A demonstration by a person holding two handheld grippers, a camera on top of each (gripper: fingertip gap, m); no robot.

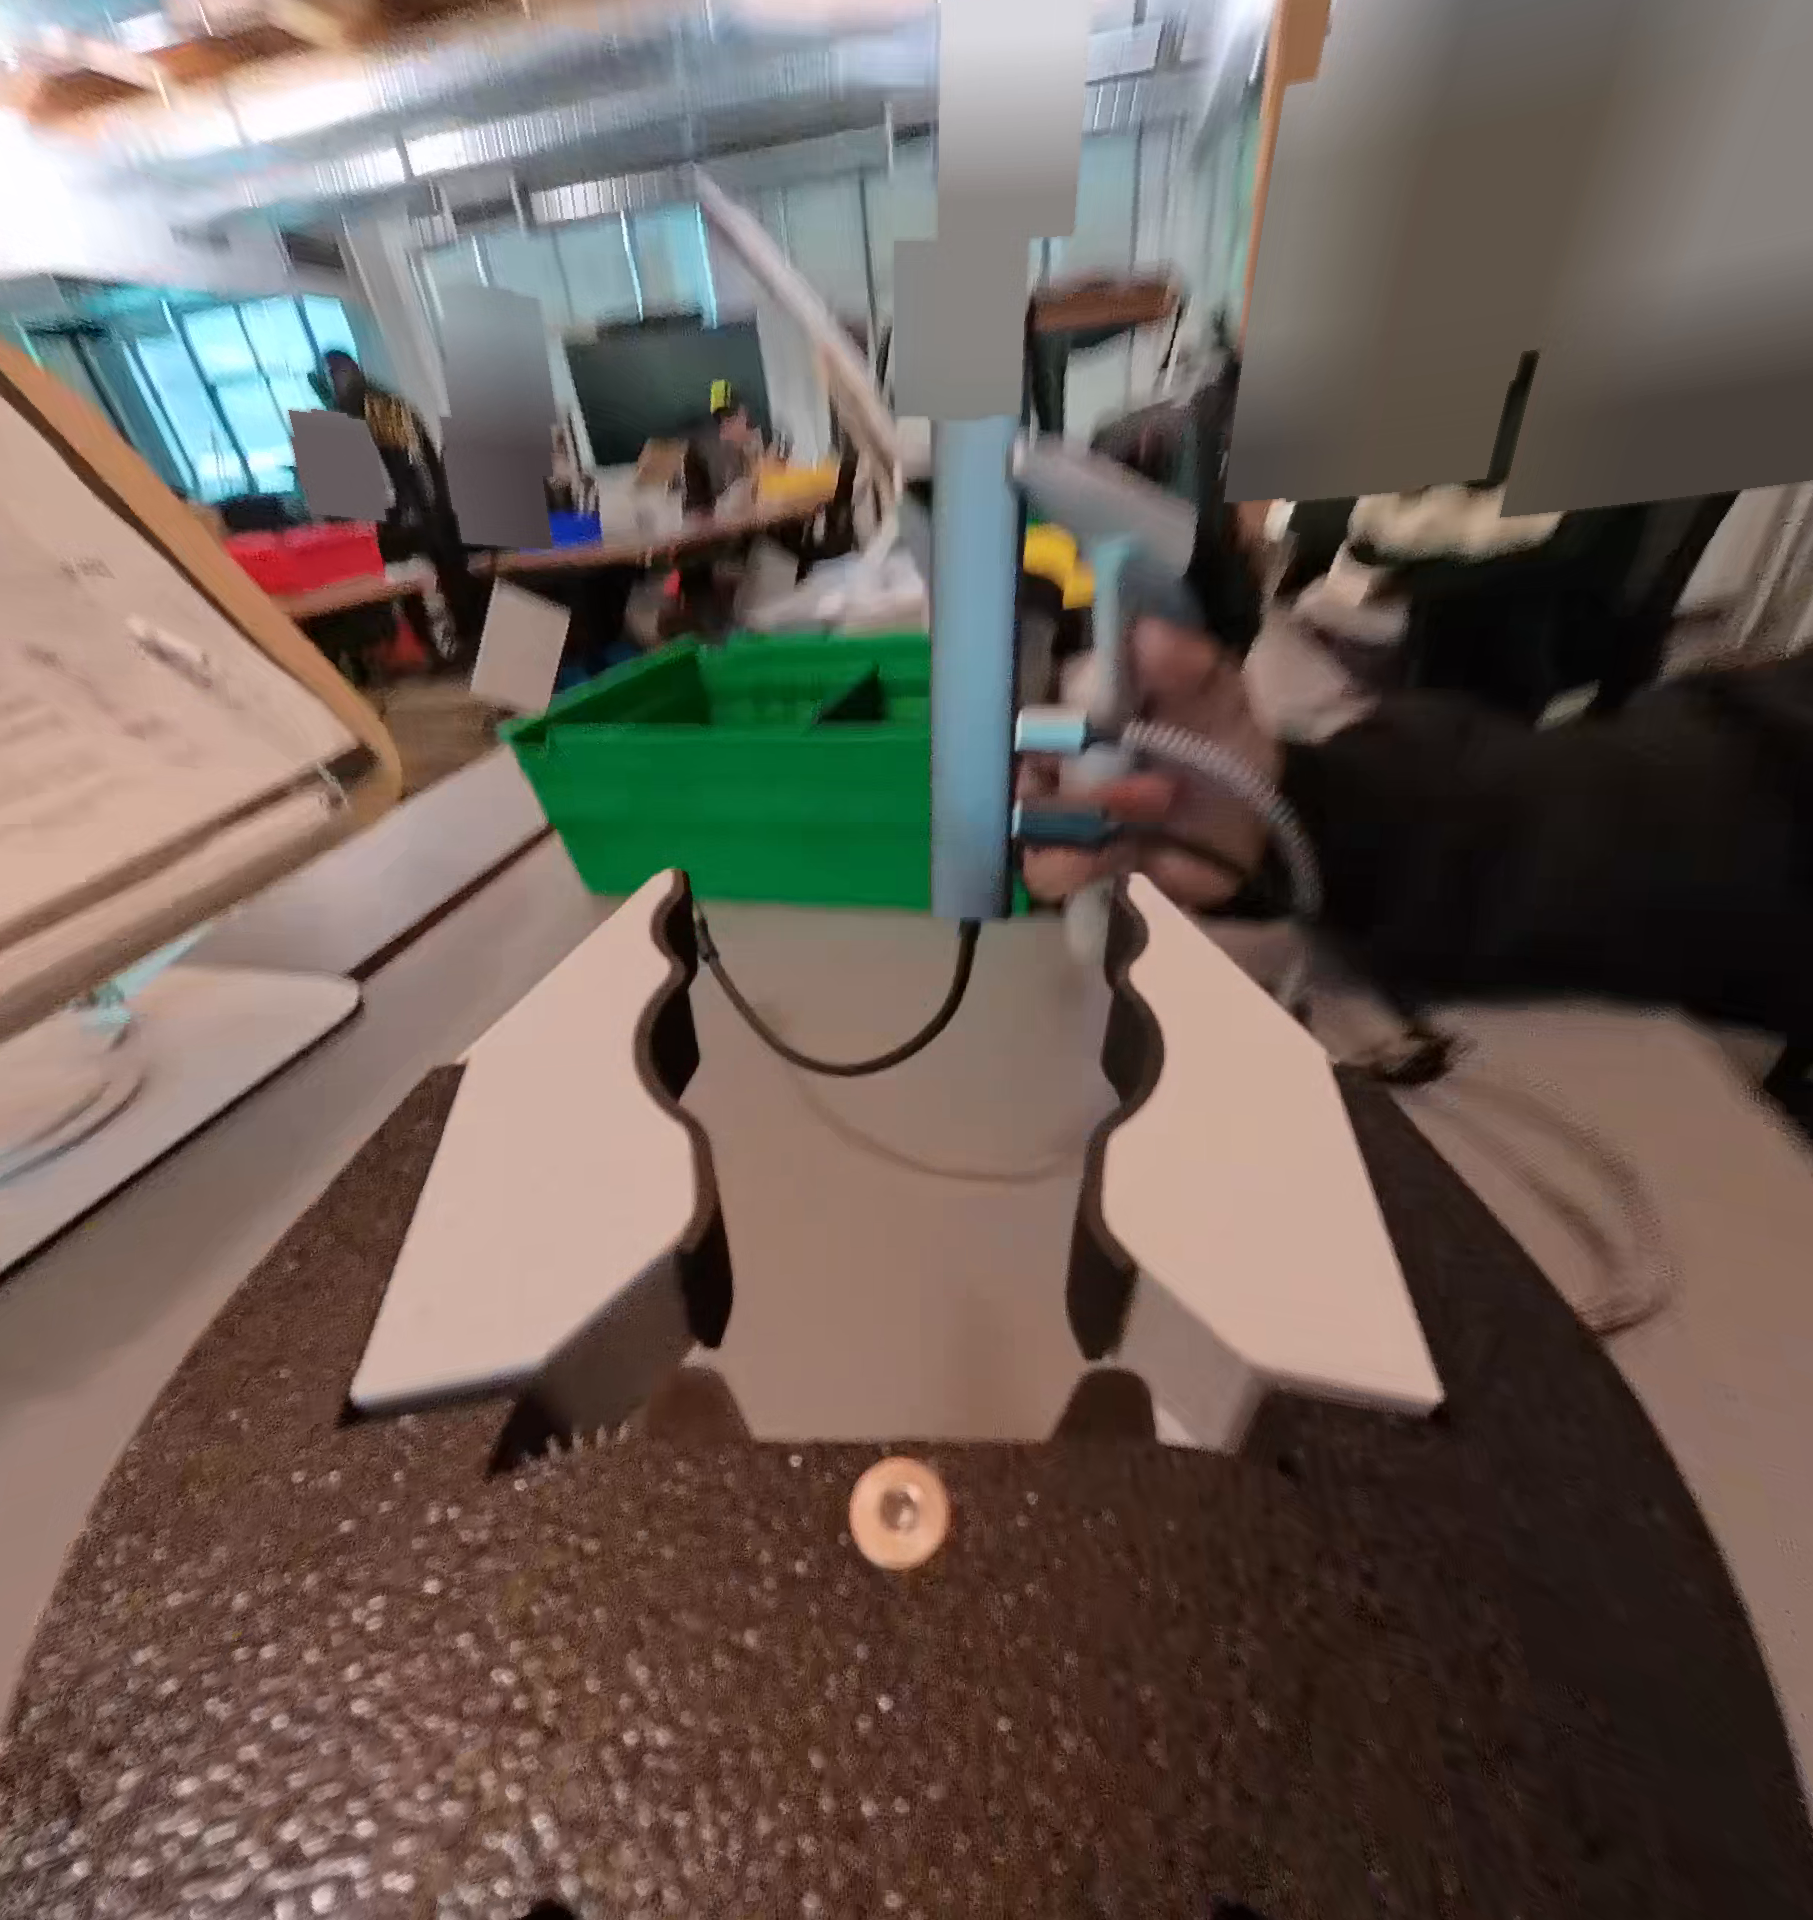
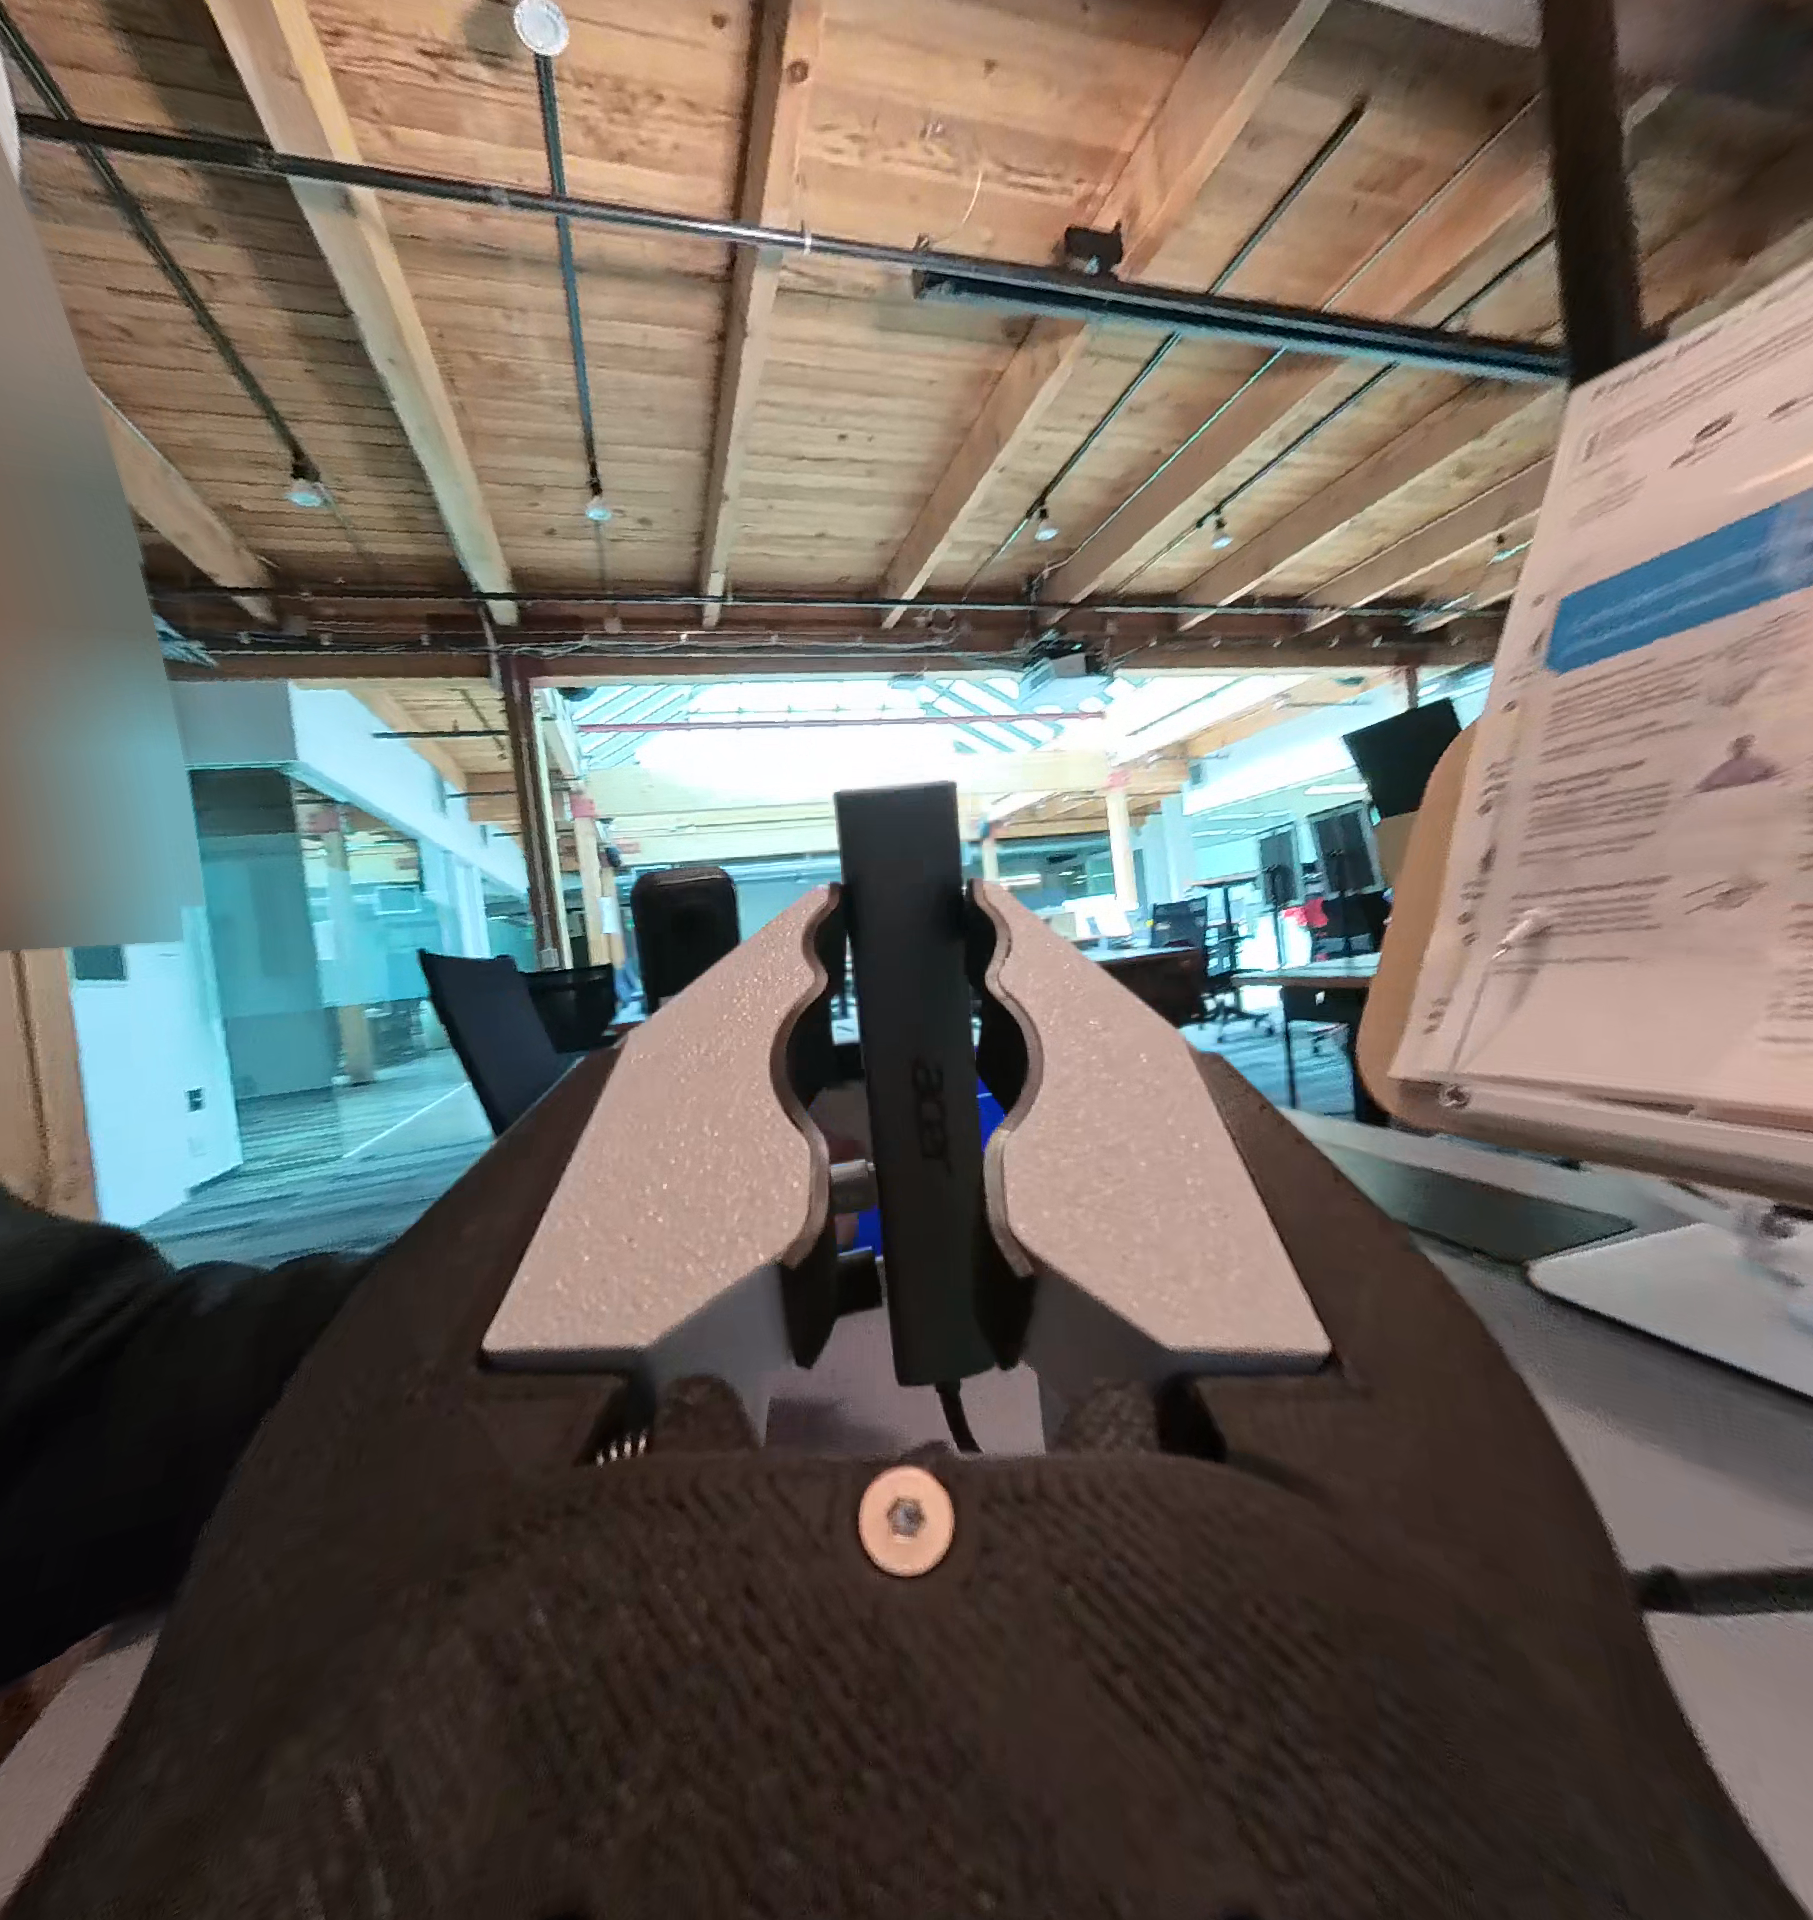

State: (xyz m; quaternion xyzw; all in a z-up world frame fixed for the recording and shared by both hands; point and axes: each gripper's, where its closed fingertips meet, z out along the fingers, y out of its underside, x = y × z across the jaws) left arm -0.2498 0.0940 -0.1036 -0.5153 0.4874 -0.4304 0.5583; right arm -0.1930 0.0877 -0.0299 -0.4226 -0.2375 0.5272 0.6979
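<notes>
My right gripper (image 2: 902,906) is shut on a slim dark bar-shaped hub (image 2: 907,1091) and holds it upright, tilted toward the ceiling. The hub's black cable (image 2: 959,1429) leaves its lower end. In the left wrist view the same hub (image 1: 969,665) stands upright just beyond my left gripper (image 1: 902,904), which is open and empty. The cable (image 1: 840,1060) hangs from the hub in a loop between my left fingers and runs up to the left fingertip (image 1: 663,935). Small plugs (image 1: 1053,732) stick out of the hub's right side. A blurred hand (image 1: 1172,831) is behind them.
A green bin (image 1: 736,790) sits on the grey table behind the hub. A document stand with papers (image 1: 102,675) on a white base (image 1: 206,1029) stands at the left; it also shows in the right wrist view (image 2: 1660,779). A small black plug (image 2: 1733,1590) lies on the table. People sit at far desks.
</notes>
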